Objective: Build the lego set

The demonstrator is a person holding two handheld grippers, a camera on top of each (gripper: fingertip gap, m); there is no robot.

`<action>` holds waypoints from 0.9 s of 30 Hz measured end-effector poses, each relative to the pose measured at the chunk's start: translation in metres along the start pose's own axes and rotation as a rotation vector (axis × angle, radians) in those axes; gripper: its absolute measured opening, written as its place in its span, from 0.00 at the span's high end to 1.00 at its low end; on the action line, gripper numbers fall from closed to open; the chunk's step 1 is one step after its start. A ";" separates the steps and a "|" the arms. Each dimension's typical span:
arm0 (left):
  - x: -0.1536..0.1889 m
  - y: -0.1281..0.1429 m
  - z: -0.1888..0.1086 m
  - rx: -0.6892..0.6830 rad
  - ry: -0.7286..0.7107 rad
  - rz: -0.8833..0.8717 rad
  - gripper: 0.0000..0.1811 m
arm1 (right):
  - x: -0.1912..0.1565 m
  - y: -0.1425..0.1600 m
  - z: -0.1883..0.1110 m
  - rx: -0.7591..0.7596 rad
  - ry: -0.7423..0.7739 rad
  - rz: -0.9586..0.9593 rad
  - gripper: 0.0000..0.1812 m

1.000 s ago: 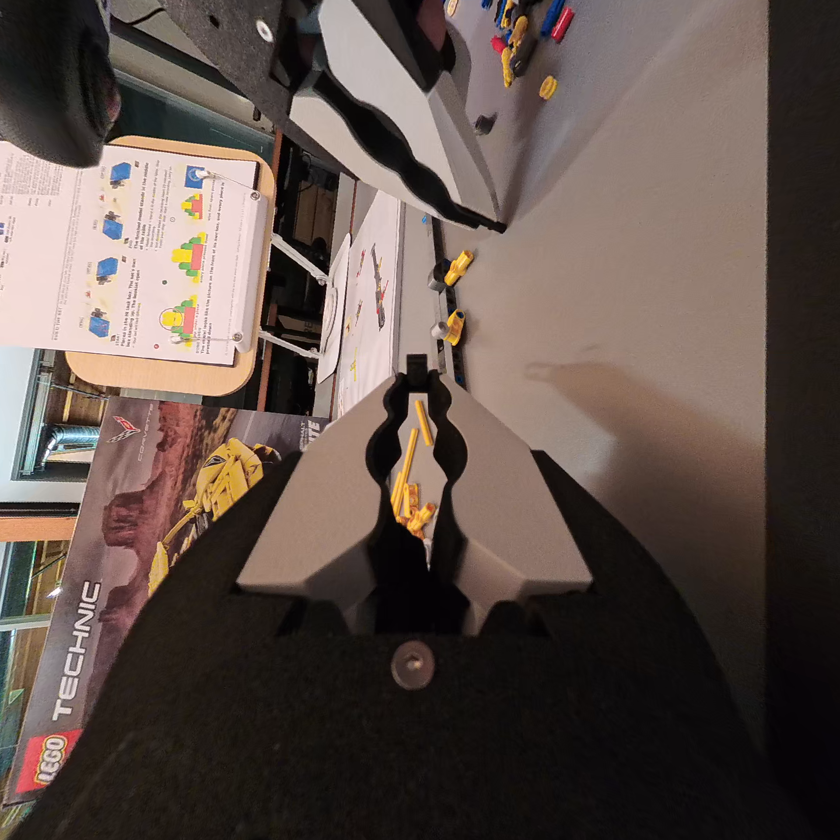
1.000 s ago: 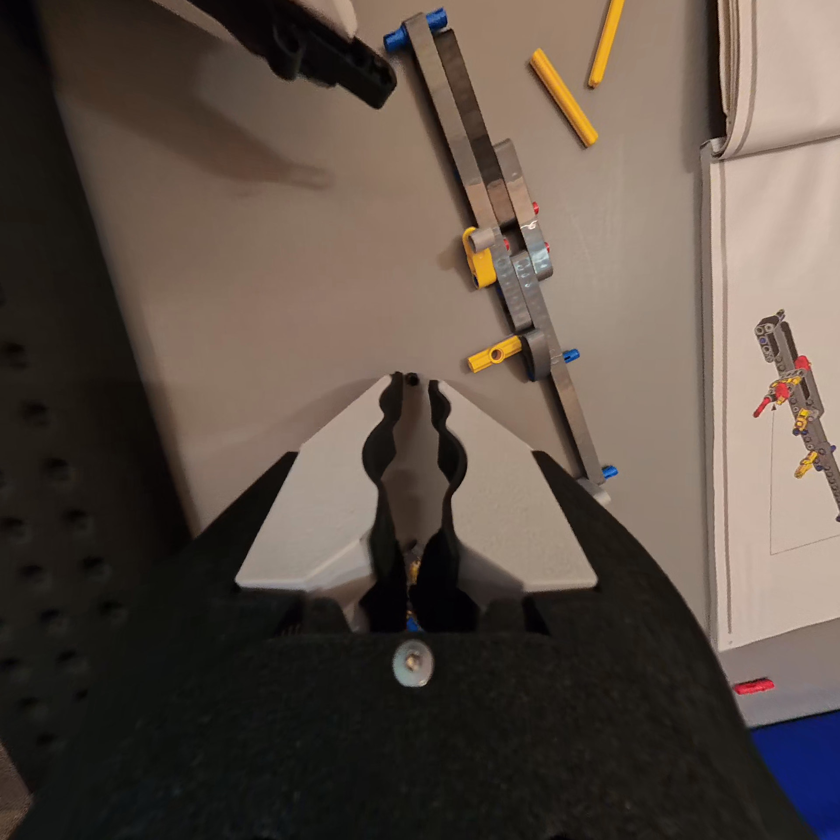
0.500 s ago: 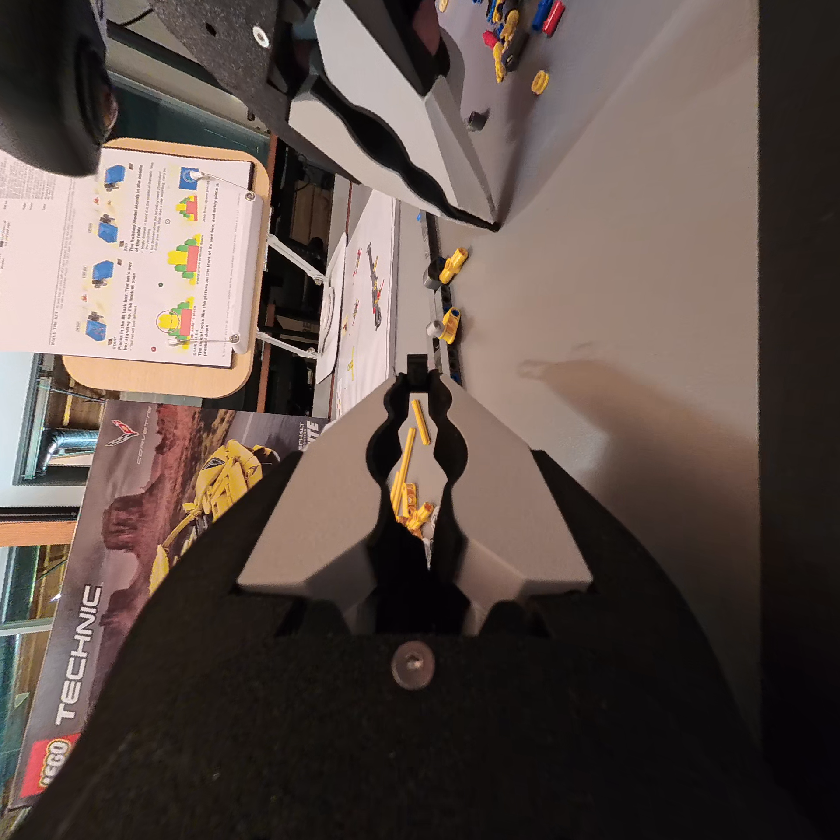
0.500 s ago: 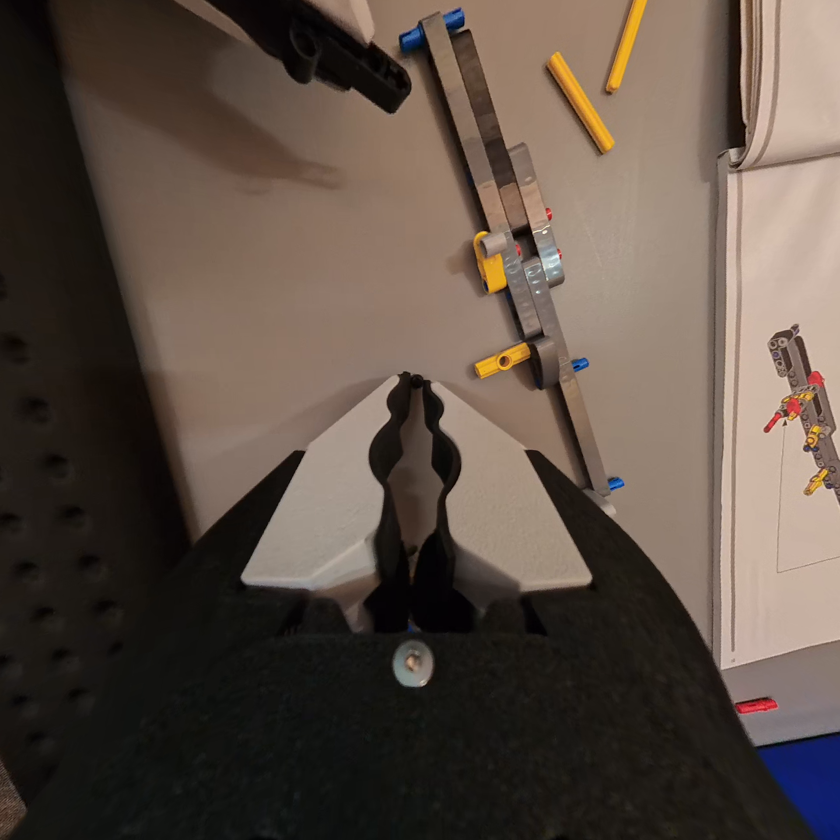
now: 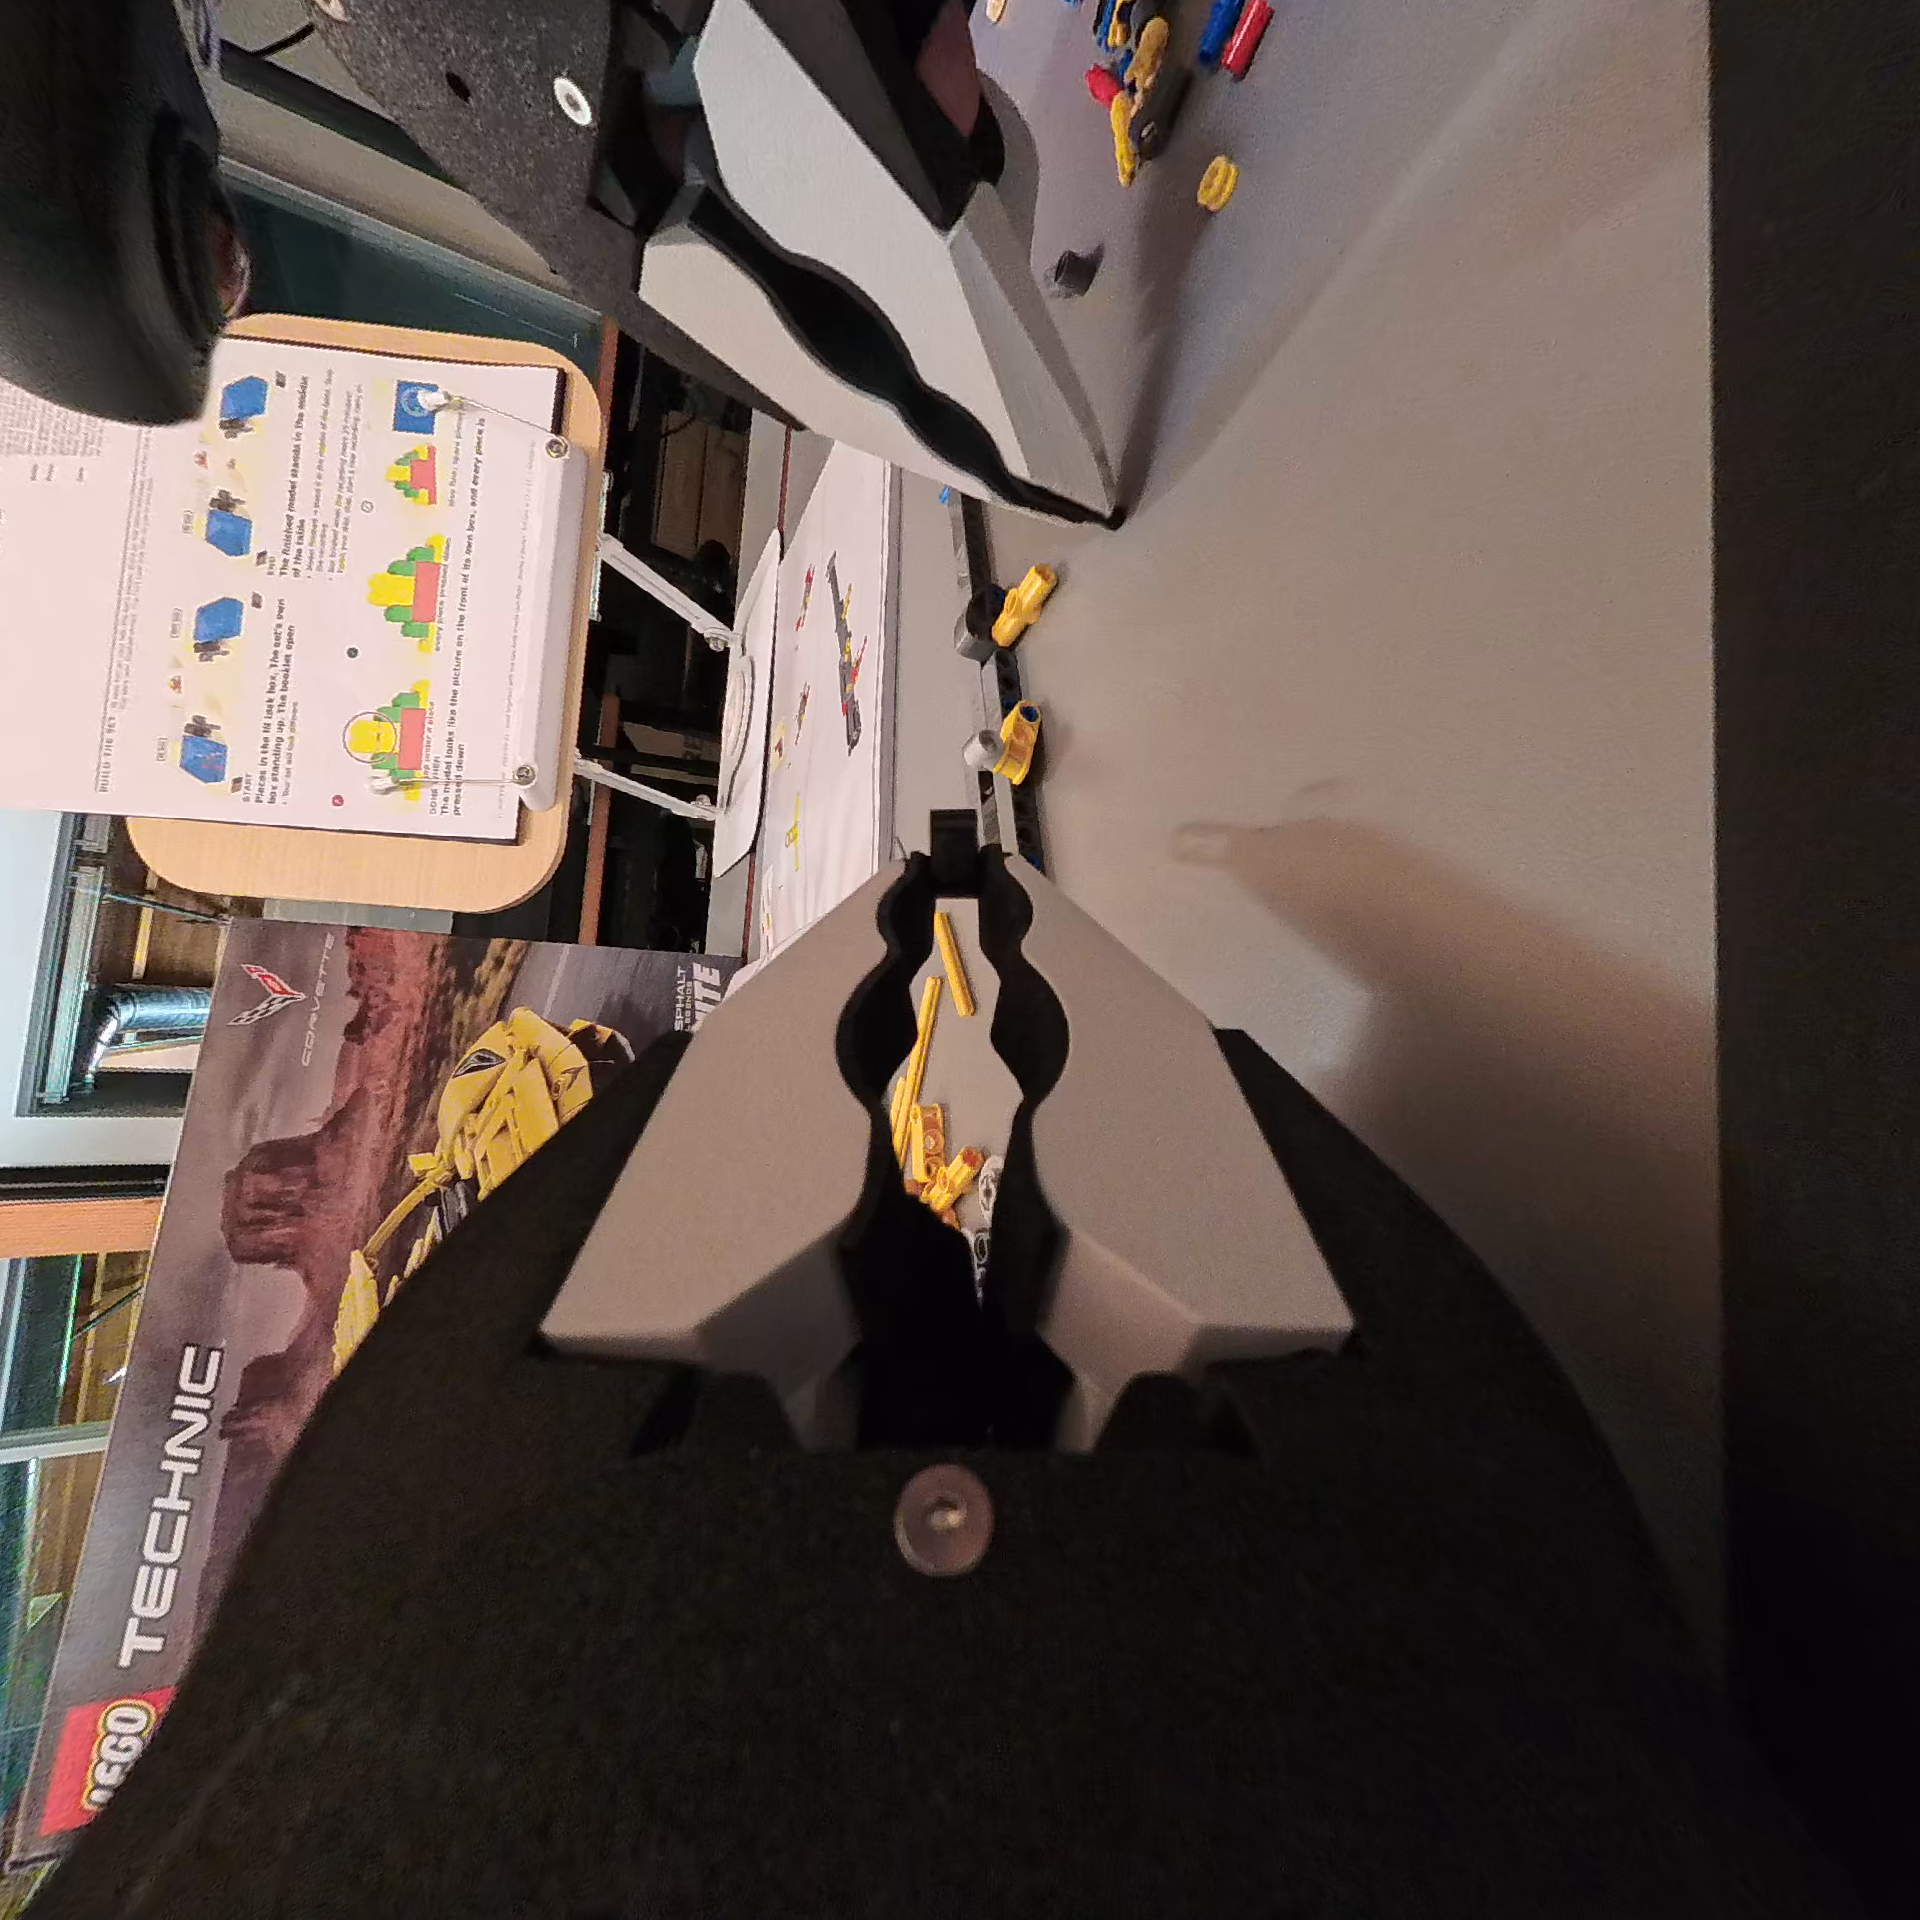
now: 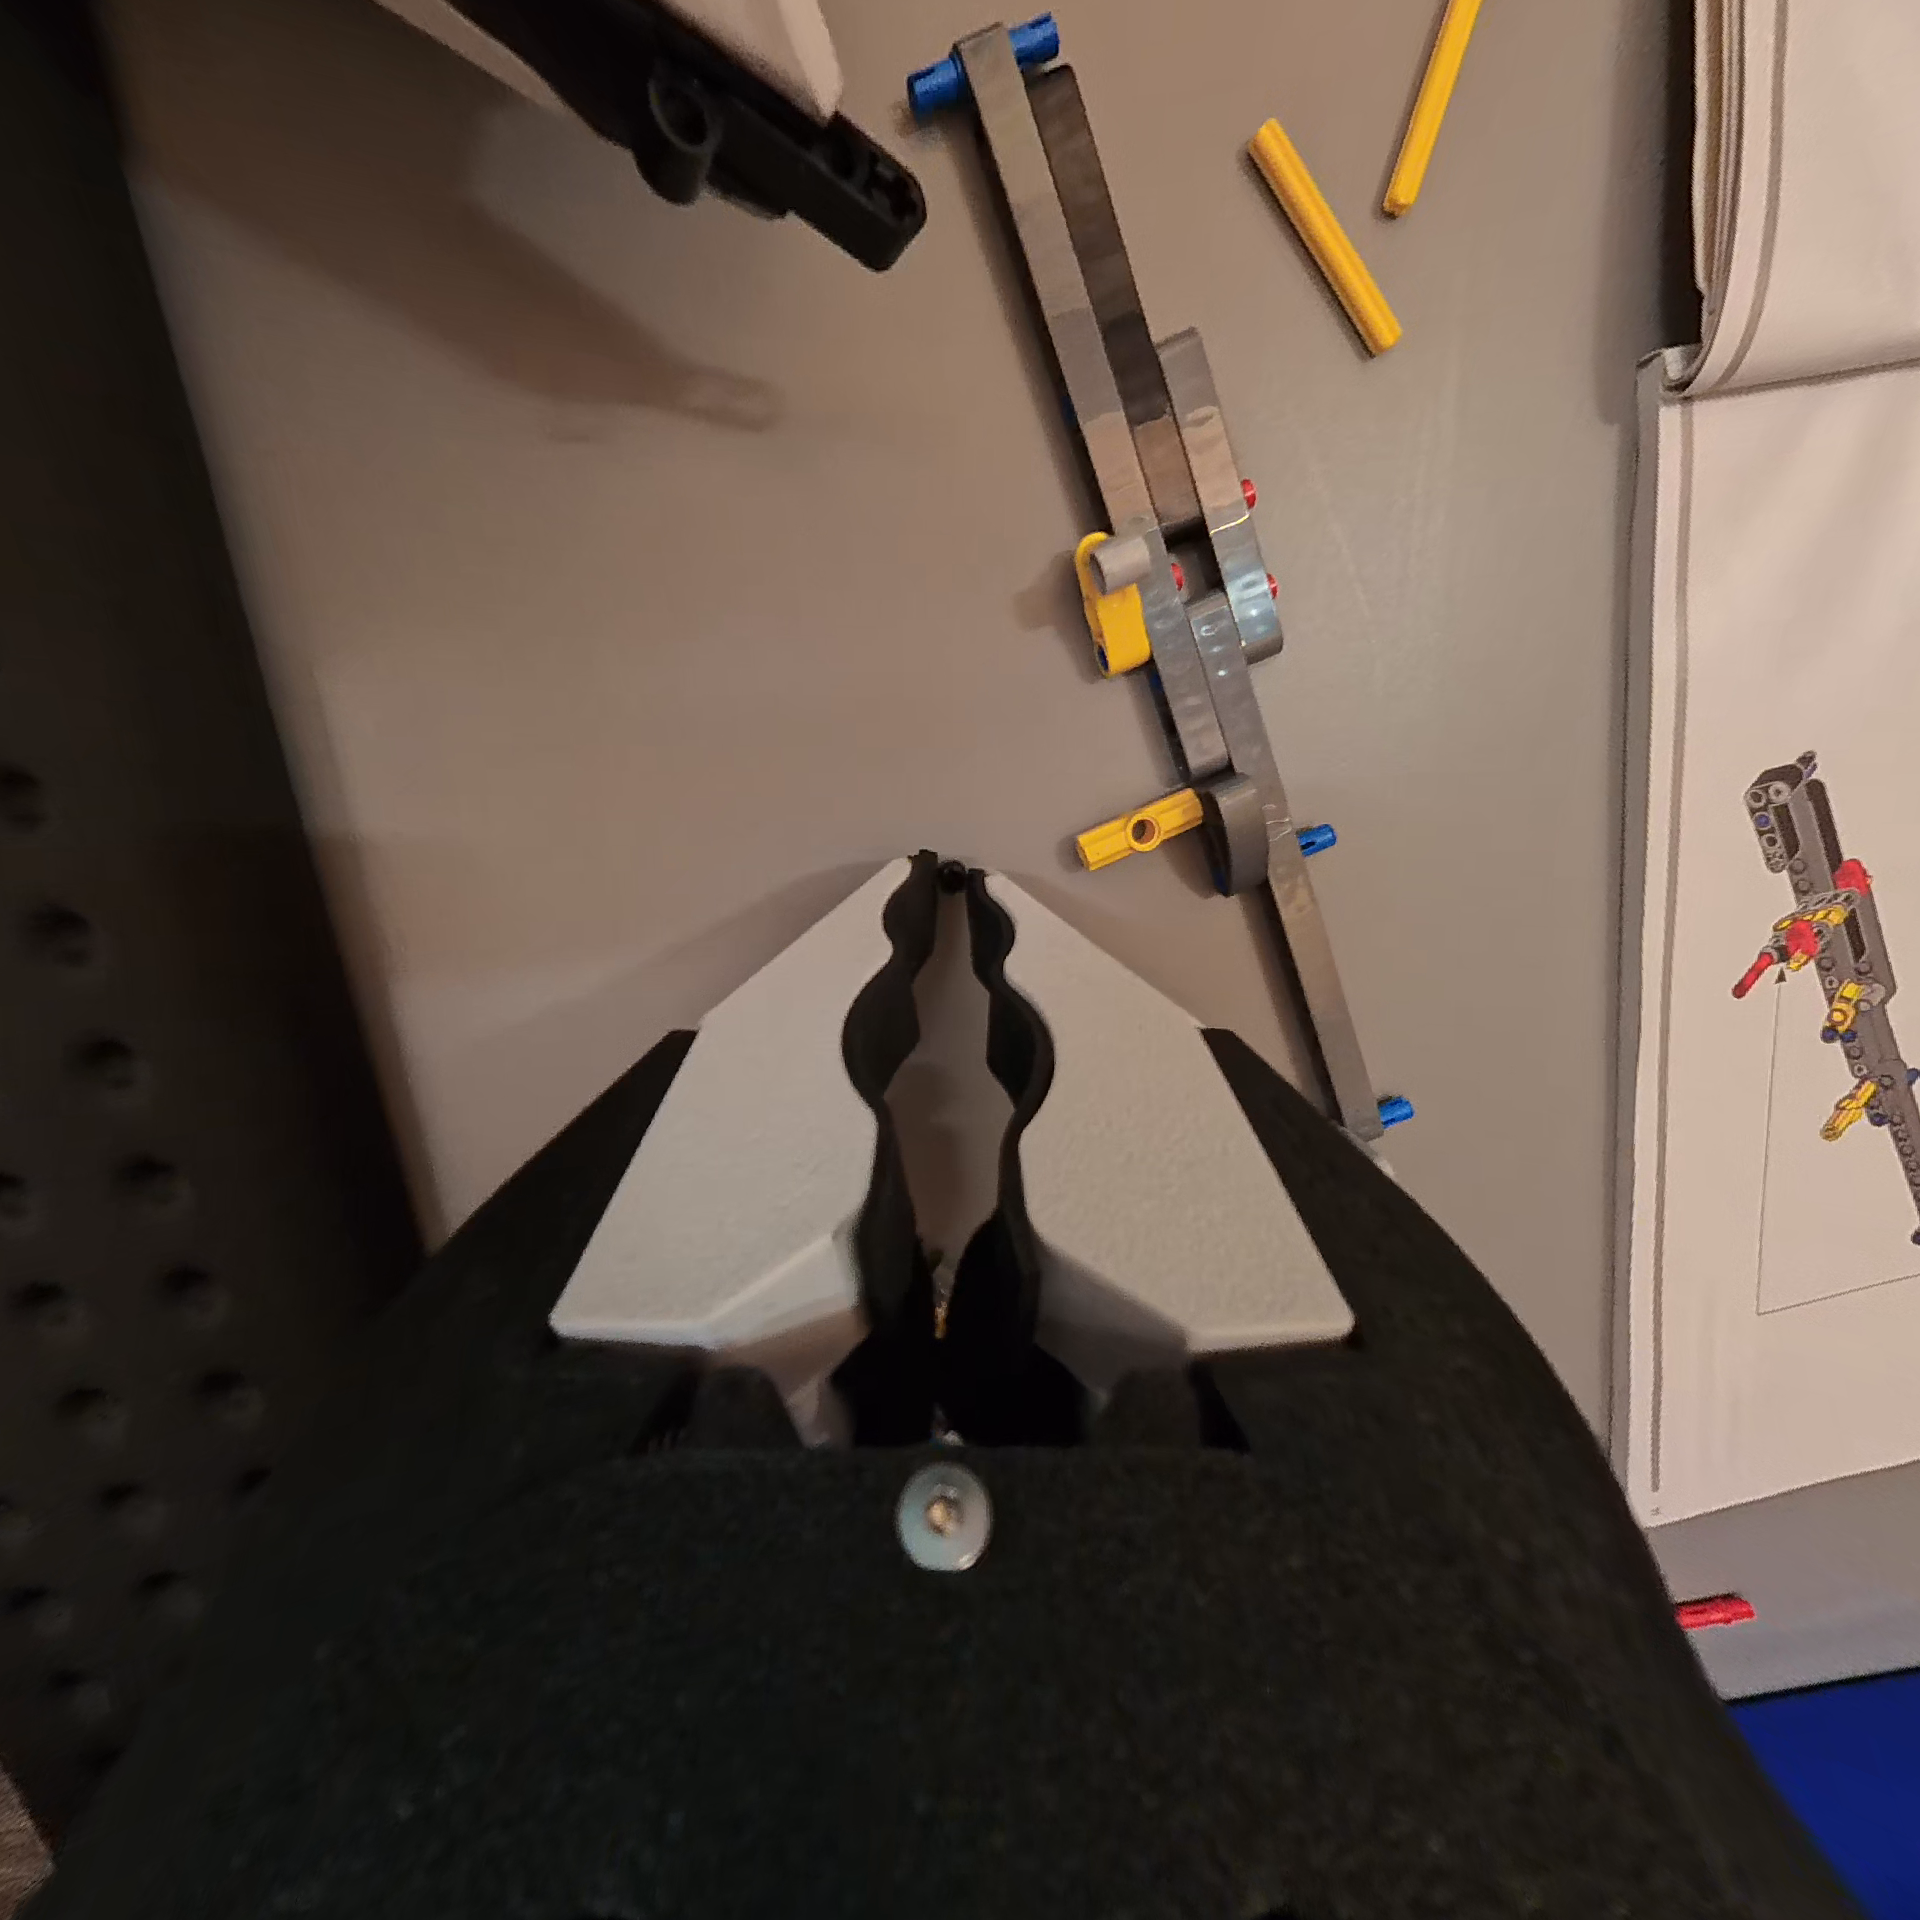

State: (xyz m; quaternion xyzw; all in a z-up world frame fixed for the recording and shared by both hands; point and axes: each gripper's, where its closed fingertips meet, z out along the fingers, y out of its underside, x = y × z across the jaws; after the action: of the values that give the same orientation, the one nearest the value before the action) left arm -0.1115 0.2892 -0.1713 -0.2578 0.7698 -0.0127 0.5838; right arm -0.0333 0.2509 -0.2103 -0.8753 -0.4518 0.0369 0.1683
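In the left wrist view, the left gripper (image 5: 954,857) has its jaws drawn nearly together on the end of a black beam (image 5: 953,850), a small dark block showing between the tips. The landmark here is the grey beam assembly (image 5: 1000,691), lying edge-on on the grey table (image 5: 1403,623) just beyond those tips, with two yellow connectors (image 5: 1023,603) sticking out of its side. The right gripper (image 5: 1112,514) comes in above the assembly, its tip down close to the table; its jaws look closed here. An open instruction booklet (image 5: 831,665) lies just beside the assembly on its far side, and loose yellow axles (image 5: 954,961) lie on the near side, seen through the gap between the left gripper's fingers. A heap of coloured pieces (image 5: 1153,83) sits well beyond the assembly, and the set's box (image 5: 312,1195) and an instruction sheet on a stand (image 5: 312,582) stand behind the booklet. In the right wrist view, the right gripper (image 6: 948,873) is pinched almost shut on a tiny black pin (image 6: 949,878) at its very tips. The grey beam assembly (image 6: 1164,488) lies flat just to the right of those tips, blue pins at its ends. The black beam (image 6: 790,177), held by the other gripper, hangs above and left of the assembly, apart from it. Two yellow axles (image 6: 1325,239) lie to the assembly's right, with the booklet (image 6: 1787,935) farther right.
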 end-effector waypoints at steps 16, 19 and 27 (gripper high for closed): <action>-0.027 0.007 0.000 -0.034 -0.156 0.044 0.96 | -0.013 -0.093 -0.053 0.278 -0.085 -0.063 0.98; -0.035 0.010 -0.002 -0.063 -0.215 0.067 0.96 | -0.017 -0.110 -0.054 0.272 -0.095 -0.105 0.98; -0.032 0.007 -0.003 -0.073 -0.229 0.136 0.97 | -0.014 -0.118 -0.050 0.192 -0.062 -0.148 0.98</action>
State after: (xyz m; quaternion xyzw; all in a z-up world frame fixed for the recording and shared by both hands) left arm -0.1108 0.3071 -0.1442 -0.2262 0.7137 0.0845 0.6576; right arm -0.1223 0.2892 -0.1255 -0.8178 -0.5146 0.0946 0.2396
